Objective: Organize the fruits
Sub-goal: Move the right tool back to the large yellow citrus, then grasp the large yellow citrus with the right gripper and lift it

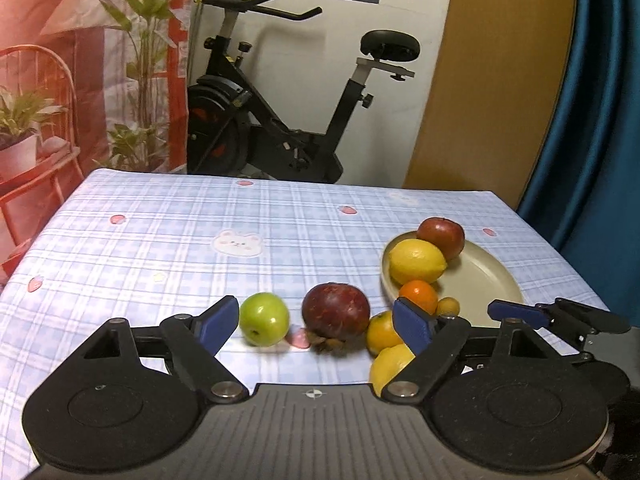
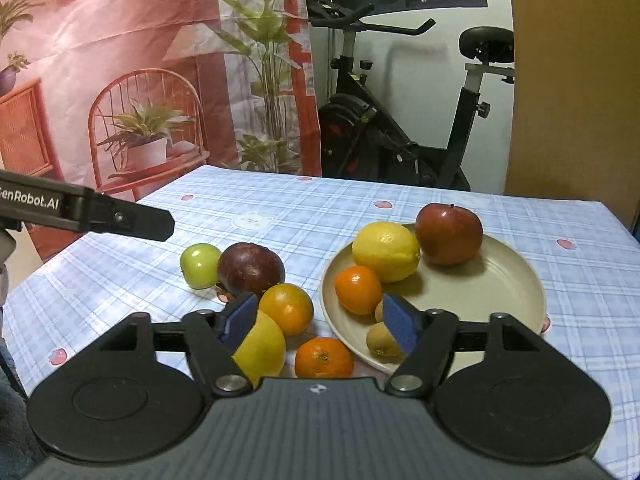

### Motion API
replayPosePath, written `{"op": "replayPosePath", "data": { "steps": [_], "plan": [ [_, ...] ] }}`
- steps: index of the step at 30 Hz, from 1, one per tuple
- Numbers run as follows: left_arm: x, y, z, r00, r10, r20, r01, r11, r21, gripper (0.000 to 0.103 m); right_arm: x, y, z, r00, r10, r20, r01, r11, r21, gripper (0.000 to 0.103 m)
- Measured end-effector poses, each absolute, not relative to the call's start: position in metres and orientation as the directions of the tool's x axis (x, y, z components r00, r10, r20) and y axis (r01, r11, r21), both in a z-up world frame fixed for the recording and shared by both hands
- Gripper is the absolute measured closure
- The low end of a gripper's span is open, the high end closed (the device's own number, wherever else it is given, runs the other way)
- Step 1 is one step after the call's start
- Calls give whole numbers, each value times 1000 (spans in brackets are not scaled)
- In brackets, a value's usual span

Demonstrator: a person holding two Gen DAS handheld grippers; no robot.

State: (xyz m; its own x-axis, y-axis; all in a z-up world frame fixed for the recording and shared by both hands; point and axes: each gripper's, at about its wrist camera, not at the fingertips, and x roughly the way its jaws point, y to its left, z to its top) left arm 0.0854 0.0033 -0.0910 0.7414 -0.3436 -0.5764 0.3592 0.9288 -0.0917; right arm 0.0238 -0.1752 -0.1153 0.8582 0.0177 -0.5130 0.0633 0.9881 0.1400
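Observation:
My left gripper [image 1: 316, 322] is open low over the table, with a green apple [image 1: 264, 319] and a dark purple fruit [image 1: 335, 310] between its blue pads, neither gripped. Behind its right pad lie an orange [image 1: 380, 334] and a yellow lemon [image 1: 388, 364]. My right gripper [image 2: 320, 320] is also open: its left pad is in front of the lemon [image 2: 262, 348], its right pad over the beige plate [image 2: 520, 280]. An orange [image 2: 286, 308] and a tangerine [image 2: 324, 358] lie between the pads. On the plate sit a lemon [image 2: 386, 252], a red apple [image 2: 448, 234], a tangerine [image 2: 358, 290] and small brown fruits [image 2: 382, 338].
The table wears a blue checked cloth [image 1: 180, 248]. The left gripper's finger [image 2: 120, 216] reaches in from the left in the right wrist view. An exercise bike [image 1: 280, 120] stands behind the table, a printed backdrop [image 1: 80, 80] far left and a blue curtain [image 1: 592, 120] right.

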Motion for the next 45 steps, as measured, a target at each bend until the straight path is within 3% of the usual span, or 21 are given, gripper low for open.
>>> {"op": "replayPosePath", "data": {
  "steps": [9,13,18,22,25,30,38,45],
  "plan": [
    [76,13,-98,754,-329,-569,311,941,-133,24,13,-156,-116,887,98,-451,-69,994,80,30],
    [72,12,-99,766,-340,-546,312,939,-147,27,20,-144,-118,855,81,-512,-77,997,30,31],
    [74,9,-100,748,-361,-557,336,930,-151,27,26,-148,-122,825,92,-558,-65,996,67,31],
    [75,8,-102,741,-358,-569,343,929,-137,28,28,-153,-124,807,49,-589,-26,999,47,16],
    [78,9,-104,720,-378,-582,357,921,-157,28,29,-157,-126,798,57,-599,-18,997,72,13],
    [83,11,-104,690,-406,-599,373,909,-186,28,27,-151,-131,792,137,-595,-96,990,100,21],
    [89,6,-106,660,-421,-623,402,898,-181,31,30,-148,-140,774,189,-605,-123,981,149,47],
    [103,-12,-112,587,-474,-657,484,855,-185,32,32,-152,-149,758,209,-618,-99,973,209,49]
  ]
}}
